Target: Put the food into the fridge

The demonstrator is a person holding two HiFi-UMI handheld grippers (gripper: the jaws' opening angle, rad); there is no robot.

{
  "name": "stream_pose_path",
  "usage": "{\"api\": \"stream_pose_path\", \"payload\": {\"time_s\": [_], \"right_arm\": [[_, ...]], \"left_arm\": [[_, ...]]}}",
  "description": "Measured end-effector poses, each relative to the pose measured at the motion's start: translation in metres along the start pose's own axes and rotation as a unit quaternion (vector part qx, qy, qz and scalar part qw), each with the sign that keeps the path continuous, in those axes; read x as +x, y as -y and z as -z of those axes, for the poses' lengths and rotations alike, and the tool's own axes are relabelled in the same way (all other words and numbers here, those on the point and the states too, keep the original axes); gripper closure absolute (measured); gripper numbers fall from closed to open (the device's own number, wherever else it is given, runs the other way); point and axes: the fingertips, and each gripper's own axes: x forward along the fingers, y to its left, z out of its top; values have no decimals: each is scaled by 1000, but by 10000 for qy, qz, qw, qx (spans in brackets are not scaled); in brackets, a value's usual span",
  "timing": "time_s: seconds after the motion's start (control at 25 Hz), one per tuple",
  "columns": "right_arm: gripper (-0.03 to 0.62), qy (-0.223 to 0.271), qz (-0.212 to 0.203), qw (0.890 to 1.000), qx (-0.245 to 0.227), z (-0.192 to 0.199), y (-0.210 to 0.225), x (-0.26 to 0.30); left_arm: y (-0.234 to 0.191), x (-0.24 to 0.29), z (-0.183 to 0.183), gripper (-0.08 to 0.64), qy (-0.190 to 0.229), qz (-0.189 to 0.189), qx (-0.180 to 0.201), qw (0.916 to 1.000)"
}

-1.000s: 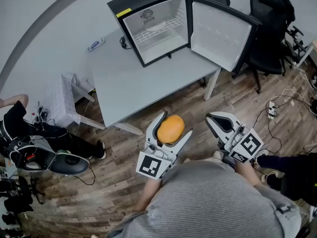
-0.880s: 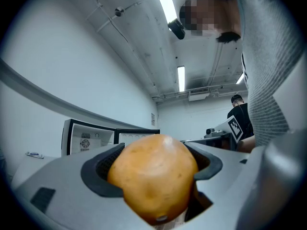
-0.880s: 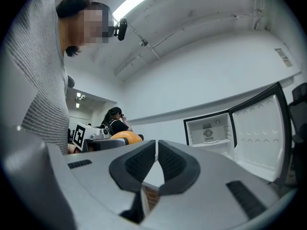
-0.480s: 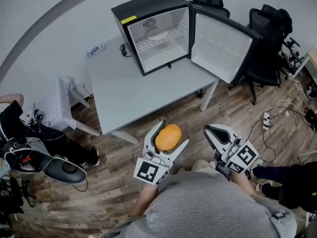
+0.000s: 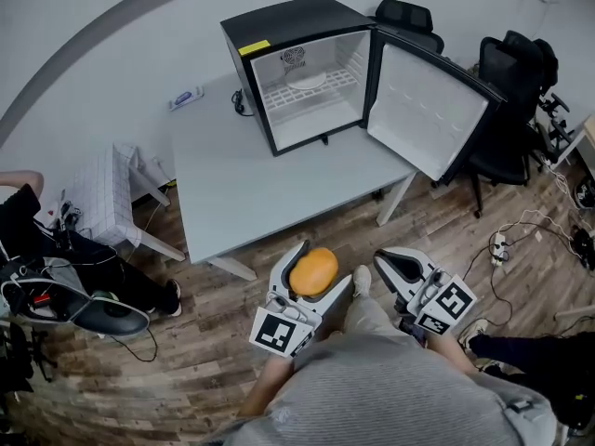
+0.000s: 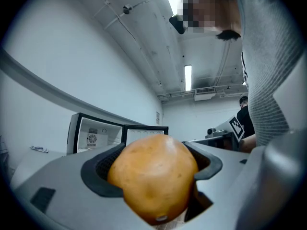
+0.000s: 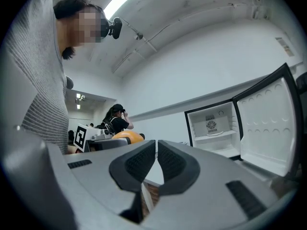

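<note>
Overhead, from the head view, the left tongs (image 5: 324, 261) are held low in front of the person's grey ribbed sweater (image 5: 400, 388), above the wood-plank floor (image 5: 186, 379). Their jaws stand wide and clamp a smooth, round orange food item (image 5: 313, 271) from both sides. The right tongs (image 5: 382, 255) sit just beside them, jaws drawn together with nothing held. Ahead stands the grey rectangular tabletop (image 5: 251, 184), and at its far end a small black fridge with a white interior (image 5: 279, 17). Its door (image 5: 428, 110) is swung open to the right, and a white wire shelf (image 5: 311, 84) crosses the inside. The orange food item is well apart from the fridge, short of the tabletop's near edge. Black office chairs (image 5: 507, 82) stand beyond the door.

In the left gripper view, the orange food item (image 6: 156, 176) fills the space between the jaws, and the dark ribbed pads (image 6: 98, 171) press against its sides. The open fridge (image 6: 96, 135) shows behind it on the left.

In the right gripper view, the right tongs (image 7: 156, 150) are closed to a thin slit and empty. The fridge (image 7: 213, 128) and its open door (image 7: 273, 123) lie to the right. The orange food item (image 7: 128, 135) peeks out at the left.
</note>
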Motion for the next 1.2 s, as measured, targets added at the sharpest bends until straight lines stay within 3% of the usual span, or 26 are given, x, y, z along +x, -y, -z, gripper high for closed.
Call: {"api": "stream_pose_path", "payload": {"time_s": [0.24,0.52,0.8,1.2], "right_arm": [[578,33,-176,9998,-20,-8,55,35],[578,143,-345,9992,-145,-38,140,76],[578,313,-365,9985,-251,-62,219,93],[578,391,-569,9971,-319,-70,280,114]], "left_arm": [[-37,39,6,167,-127,-236,62,9996],[-82,121,-7,167,-81,-397,234,9989],[-102,192,-18,167,-6,-474,429,9980],[-119,252,-15,167,78,-688,501,9963]]}}
